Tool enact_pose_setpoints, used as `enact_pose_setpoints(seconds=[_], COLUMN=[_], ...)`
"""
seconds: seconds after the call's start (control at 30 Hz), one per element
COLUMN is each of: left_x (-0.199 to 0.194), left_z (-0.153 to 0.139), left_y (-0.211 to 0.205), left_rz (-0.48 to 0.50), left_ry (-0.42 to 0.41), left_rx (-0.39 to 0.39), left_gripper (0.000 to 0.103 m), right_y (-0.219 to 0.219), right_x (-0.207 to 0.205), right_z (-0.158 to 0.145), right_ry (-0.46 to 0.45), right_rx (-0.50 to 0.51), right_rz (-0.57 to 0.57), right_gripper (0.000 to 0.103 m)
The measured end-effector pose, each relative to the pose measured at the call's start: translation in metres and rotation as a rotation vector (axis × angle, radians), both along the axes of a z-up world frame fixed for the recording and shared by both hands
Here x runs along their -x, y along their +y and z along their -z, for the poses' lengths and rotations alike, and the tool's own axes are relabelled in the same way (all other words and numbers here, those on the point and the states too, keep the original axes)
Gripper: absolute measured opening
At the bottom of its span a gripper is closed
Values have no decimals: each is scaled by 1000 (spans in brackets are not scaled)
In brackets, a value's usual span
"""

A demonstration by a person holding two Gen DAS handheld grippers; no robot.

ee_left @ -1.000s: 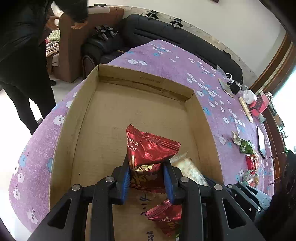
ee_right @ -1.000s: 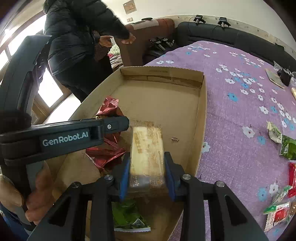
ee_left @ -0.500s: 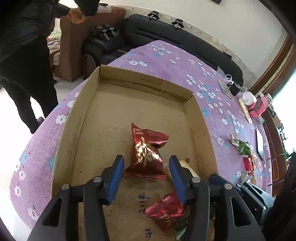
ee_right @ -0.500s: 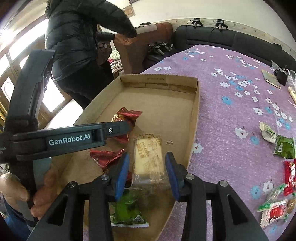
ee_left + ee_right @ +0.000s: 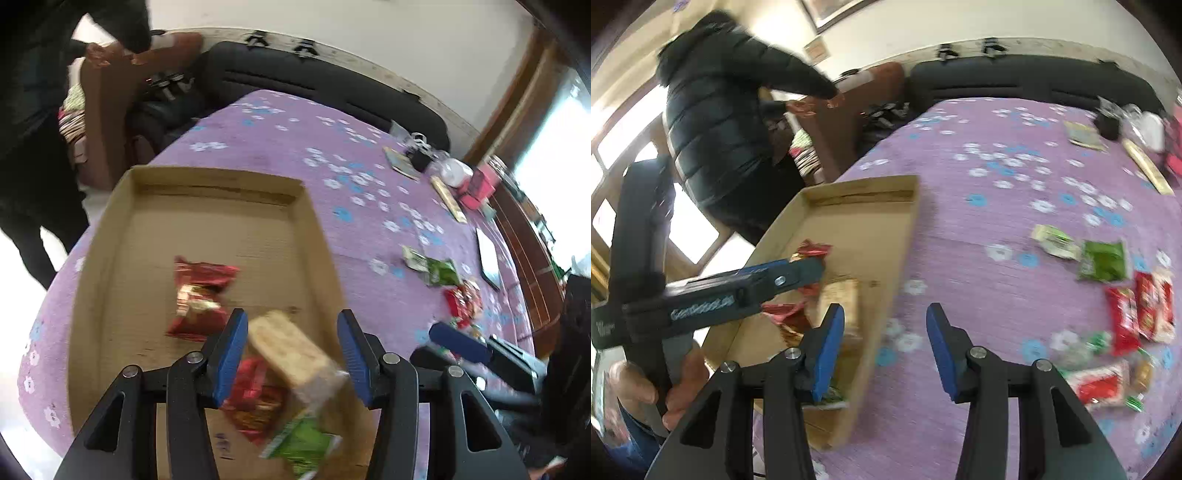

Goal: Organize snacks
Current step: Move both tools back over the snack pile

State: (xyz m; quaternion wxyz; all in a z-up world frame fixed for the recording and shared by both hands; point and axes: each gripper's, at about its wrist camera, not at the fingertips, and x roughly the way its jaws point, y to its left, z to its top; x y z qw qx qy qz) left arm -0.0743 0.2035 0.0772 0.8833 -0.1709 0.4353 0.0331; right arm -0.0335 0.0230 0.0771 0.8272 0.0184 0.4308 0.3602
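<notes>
A shallow cardboard box [image 5: 110, 236] lies on the purple flowered cloth. On its floor are a red snack packet [image 5: 201, 295], a clear-wrapped biscuit pack [image 5: 291, 350], a second red packet [image 5: 255, 398] and a green packet [image 5: 303, 443]. My left gripper [image 5: 291, 354] hovers open above the biscuit pack, its pads clear of it. My right gripper [image 5: 884, 350] has its jaws opening with nothing between them, over the cloth just right of the box wall [image 5: 886, 295]. The biscuit pack [image 5: 840, 302] lies left of it, and the left gripper [image 5: 798, 273] crosses above the box.
Loose snacks lie on the cloth to the right: a green packet [image 5: 1104, 260], red packets [image 5: 1123, 317] and several more nearer. A tablet [image 5: 487, 258] and small items sit at the far right. A person in a dark jacket [image 5: 716, 122] stands beyond the box, by a sofa [image 5: 314, 85].
The left gripper let go of the red packet and the right let go of the biscuit pack; both packs now lie in the box. Both grippers rose and swung right.
</notes>
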Motion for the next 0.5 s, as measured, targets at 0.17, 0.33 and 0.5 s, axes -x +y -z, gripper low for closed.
enact_pose_setpoints(seconds=[0.17, 0.33, 0.5], left_x=[-7, -18, -31], left_z=[-5, -4, 3], left_y=[-36, -77, -118], left_rz=[85, 176, 266], left_ry=[1, 16, 43], left_rx=[-24, -45, -61], left_gripper=[53, 53, 53], right_y=[-64, -131, -176], right_x=[-18, -32, -42], right_z=[3, 7, 26], right_ry=[27, 47, 89], right_rx=[-20, -38, 17], right_rz=[148, 317, 458], right_gripper=[45, 45, 45])
